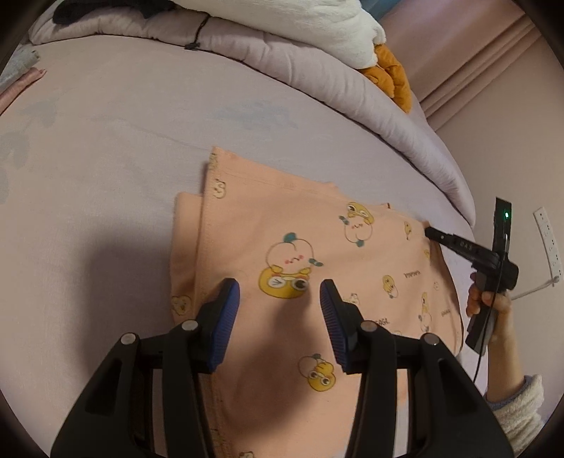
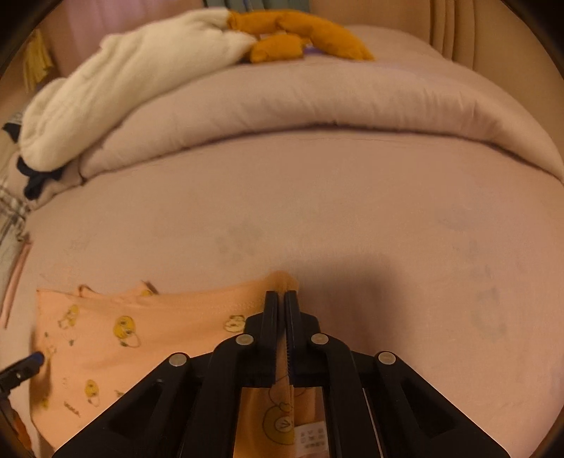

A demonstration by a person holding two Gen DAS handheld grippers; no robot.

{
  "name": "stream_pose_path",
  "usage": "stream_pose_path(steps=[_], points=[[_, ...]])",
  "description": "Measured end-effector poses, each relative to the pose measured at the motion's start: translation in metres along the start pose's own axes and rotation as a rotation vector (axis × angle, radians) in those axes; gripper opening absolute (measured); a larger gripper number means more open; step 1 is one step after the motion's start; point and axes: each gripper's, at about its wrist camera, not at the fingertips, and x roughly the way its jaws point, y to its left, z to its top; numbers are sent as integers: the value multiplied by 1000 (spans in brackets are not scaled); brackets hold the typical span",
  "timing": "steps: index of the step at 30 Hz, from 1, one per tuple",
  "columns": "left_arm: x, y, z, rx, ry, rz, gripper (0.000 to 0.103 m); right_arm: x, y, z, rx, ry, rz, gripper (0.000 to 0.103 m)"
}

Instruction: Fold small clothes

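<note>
A small peach garment (image 1: 282, 225) printed with yellow cartoon ducks lies partly folded on the lilac bed sheet (image 1: 123, 141). My left gripper (image 1: 278, 285) hovers over its near half, blue pads (image 1: 225, 317) apart and nothing pinched between them. At the garment's right edge a hand holds my right gripper (image 1: 428, 232). In the right wrist view the right gripper (image 2: 281, 294) is shut on a fold of the peach garment (image 2: 141, 334); cloth bulges past the fingertips and hangs between the jaws. The left gripper's blue tip (image 2: 35, 359) shows at the far left.
A rolled lilac duvet (image 1: 282, 60) runs along the far side of the bed, with a white fleece blanket (image 1: 317, 31) and a mustard-orange cloth (image 1: 391, 74) on it. Folded pink cloth (image 1: 21, 84) lies at the left edge. A white power strip (image 1: 548, 243) hangs on the wall to the right.
</note>
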Motion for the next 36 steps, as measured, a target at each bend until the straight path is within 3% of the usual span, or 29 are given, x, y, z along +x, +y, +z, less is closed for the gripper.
stream_pose_path(steps=[3, 6, 9, 14, 17, 19, 22, 26, 29, 32, 36], points=[[-11, -2, -2, 13, -19, 4, 47, -16, -1, -5, 32, -34, 15, 4], [-21, -14, -4, 65, -37, -9, 47, -49, 5, -19, 7, -111, 128, 4], [-26, -24, -11, 103, -50, -38, 47, -71, 18, -48, -79, -98, 213, 4], [-23, -31, -45, 183, -12, -20, 46, -84, 30, -103, -224, -42, 212, 4], [-16, -22, -69, 204, 28, 15, 46, -80, 30, -130, -287, -11, 137, 4], [-24, -19, -79, 212, 4, 6, 46, -75, 21, -143, -295, 20, 109, 4], [-37, -10, -89, 172, 15, -31, 46, -83, 8, -159, -281, 13, 108, 4], [-61, 3, -97, 149, -19, -27, 47, -98, -2, -156, -227, 19, 146, 4], [-72, 17, -93, 88, -56, -40, 54, -113, 0, -154, -200, -30, 216, 9], [-67, 28, -84, 3, -61, -93, 56, -117, 16, -144, -184, -56, 317, 23], [-43, 40, -67, -109, -35, -168, 56, -98, 43, -127, -159, -44, 391, 26]])
